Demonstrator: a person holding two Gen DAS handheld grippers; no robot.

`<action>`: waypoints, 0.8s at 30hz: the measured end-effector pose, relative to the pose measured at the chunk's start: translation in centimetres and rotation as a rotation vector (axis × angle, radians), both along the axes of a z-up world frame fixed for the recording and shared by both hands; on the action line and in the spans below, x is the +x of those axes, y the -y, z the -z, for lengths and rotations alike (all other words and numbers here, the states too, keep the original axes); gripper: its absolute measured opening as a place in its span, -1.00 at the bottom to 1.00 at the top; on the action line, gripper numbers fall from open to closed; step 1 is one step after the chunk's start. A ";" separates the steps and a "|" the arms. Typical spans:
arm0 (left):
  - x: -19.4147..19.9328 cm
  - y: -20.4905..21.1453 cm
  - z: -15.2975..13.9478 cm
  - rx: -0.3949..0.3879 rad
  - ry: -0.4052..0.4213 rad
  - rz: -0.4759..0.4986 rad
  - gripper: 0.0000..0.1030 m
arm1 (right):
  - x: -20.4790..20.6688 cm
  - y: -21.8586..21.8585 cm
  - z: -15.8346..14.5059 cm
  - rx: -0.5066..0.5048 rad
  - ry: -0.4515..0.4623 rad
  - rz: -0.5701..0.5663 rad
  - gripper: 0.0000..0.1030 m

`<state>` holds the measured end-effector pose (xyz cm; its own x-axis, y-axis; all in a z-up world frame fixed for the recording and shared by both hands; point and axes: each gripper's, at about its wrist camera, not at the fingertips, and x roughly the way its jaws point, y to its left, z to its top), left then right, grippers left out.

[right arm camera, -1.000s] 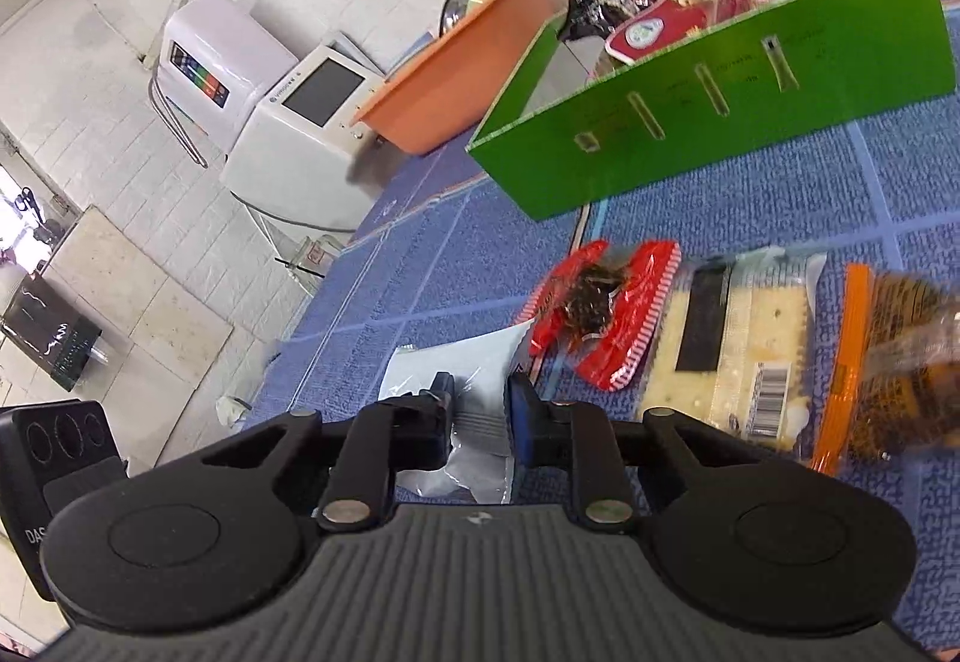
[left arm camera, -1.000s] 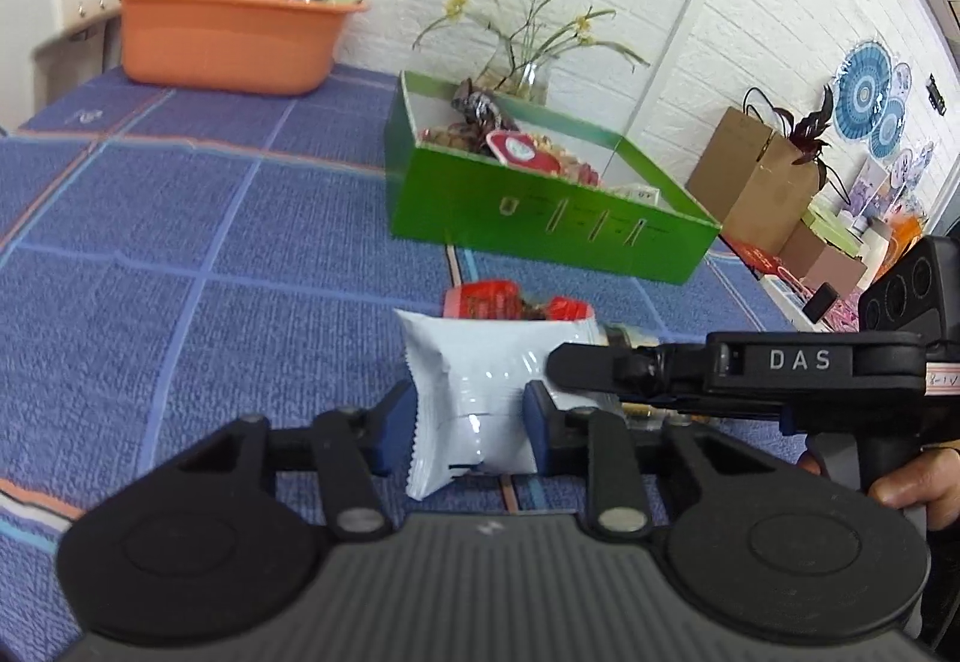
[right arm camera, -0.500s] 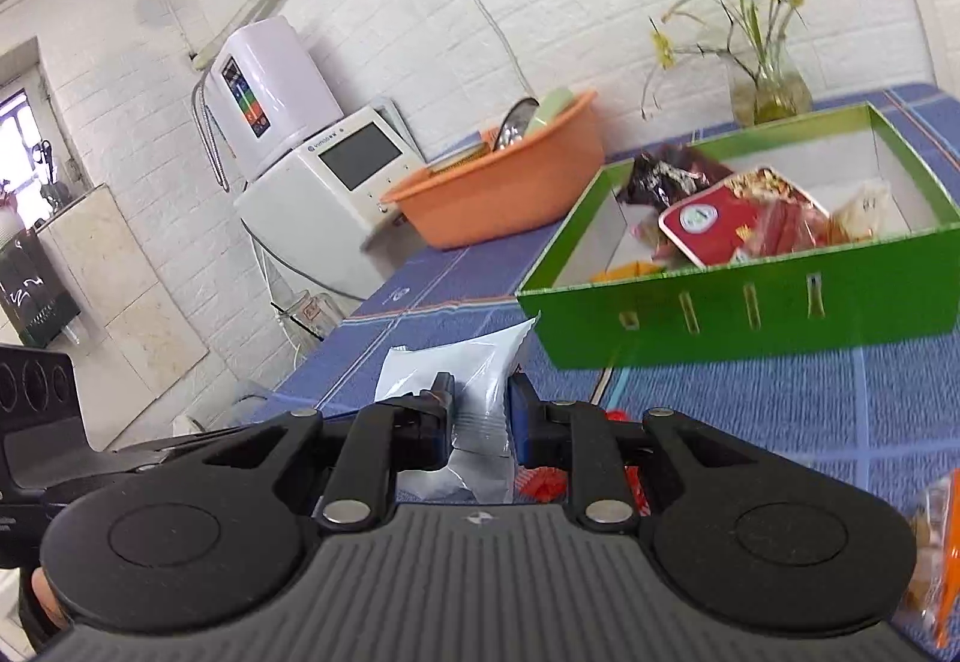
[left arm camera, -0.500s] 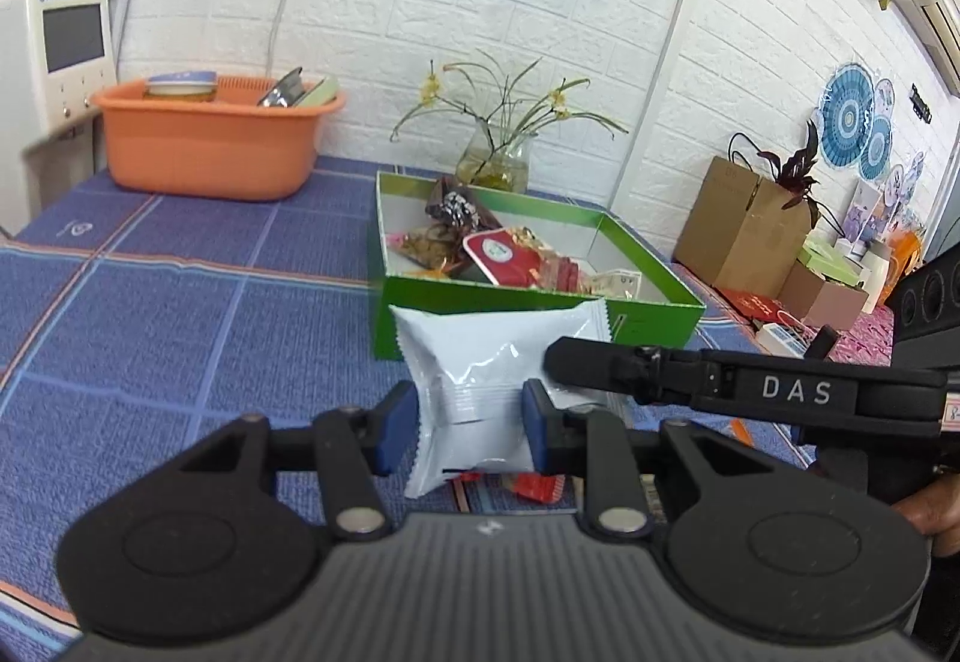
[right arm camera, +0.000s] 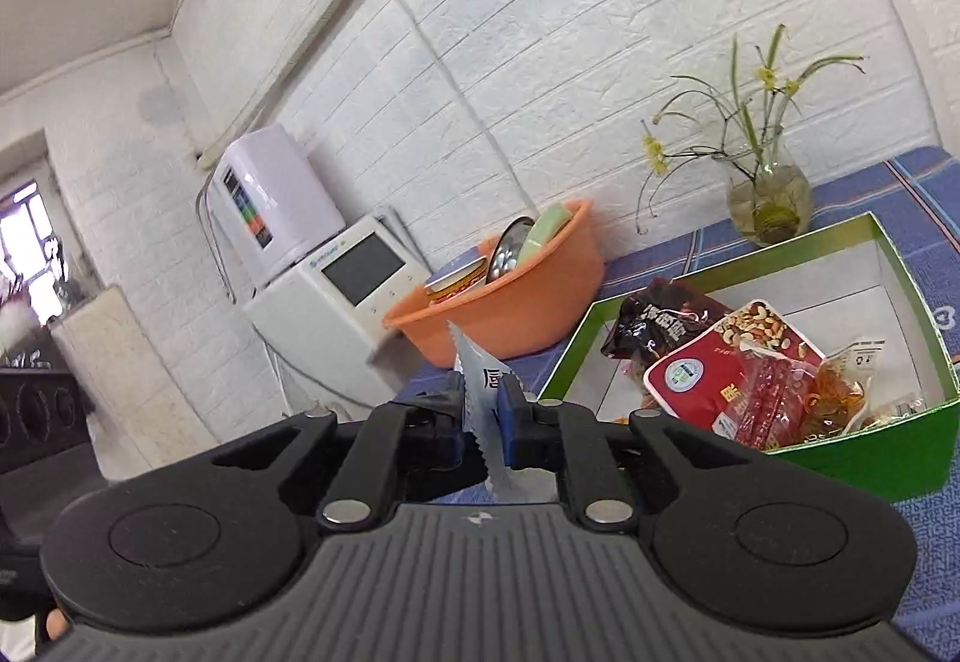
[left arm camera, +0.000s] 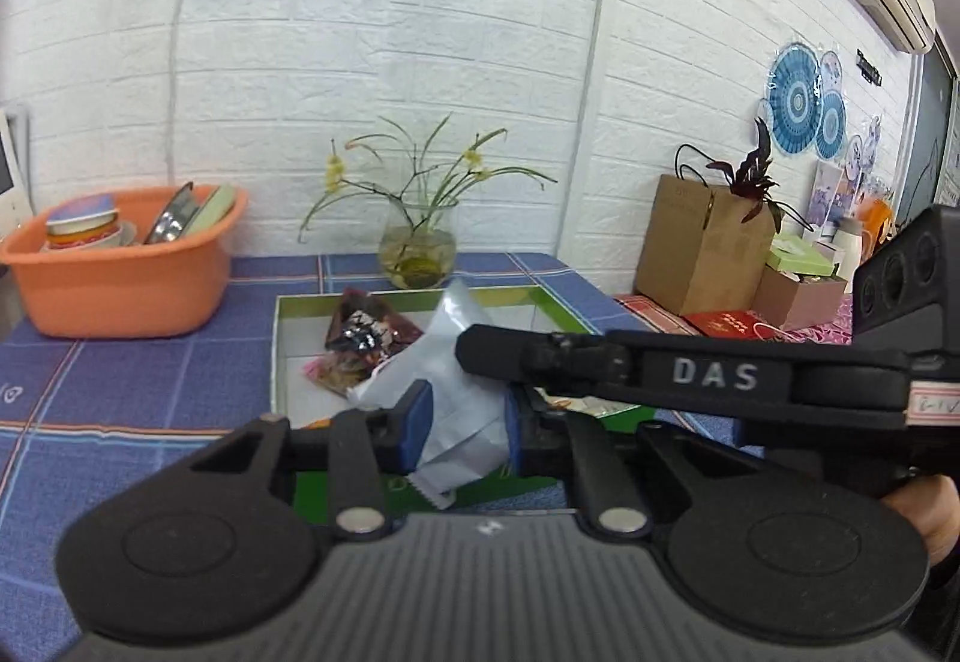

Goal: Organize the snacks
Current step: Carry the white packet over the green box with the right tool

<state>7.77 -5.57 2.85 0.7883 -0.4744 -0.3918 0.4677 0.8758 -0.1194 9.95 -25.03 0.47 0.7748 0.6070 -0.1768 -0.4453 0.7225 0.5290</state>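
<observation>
Both grippers have just squeezed tighter on one white snack packet: left gripper crumpling its middle, right gripper pinching its serrated edge, above the green box of snacks.

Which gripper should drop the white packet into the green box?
Probably the left gripper. It clamps the white packet by its middle, in front of the green box. The right gripper only pinches its edge, beside the box.
</observation>
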 end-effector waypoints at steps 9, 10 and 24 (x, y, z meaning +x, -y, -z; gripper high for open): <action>9.5 4.1 2.6 -0.020 -0.162 0.028 -0.87 | 7.4 1.3 1.9 0.001 -0.112 0.118 -0.94; 10.2 4.4 3.1 -0.008 -0.172 0.024 -0.87 | 8.2 1.4 2.3 -0.006 -0.128 0.124 -0.94; 2.2 -0.9 4.6 0.122 -0.011 0.136 0.15 | -1.9 5.9 3.7 0.106 -0.168 0.114 1.00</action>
<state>9.94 -4.69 -1.80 0.7153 -0.5248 -0.4615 0.5822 0.8127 -0.0218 8.06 -30.92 -3.28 0.8047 0.5390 -0.2488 -0.2632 0.6996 0.6643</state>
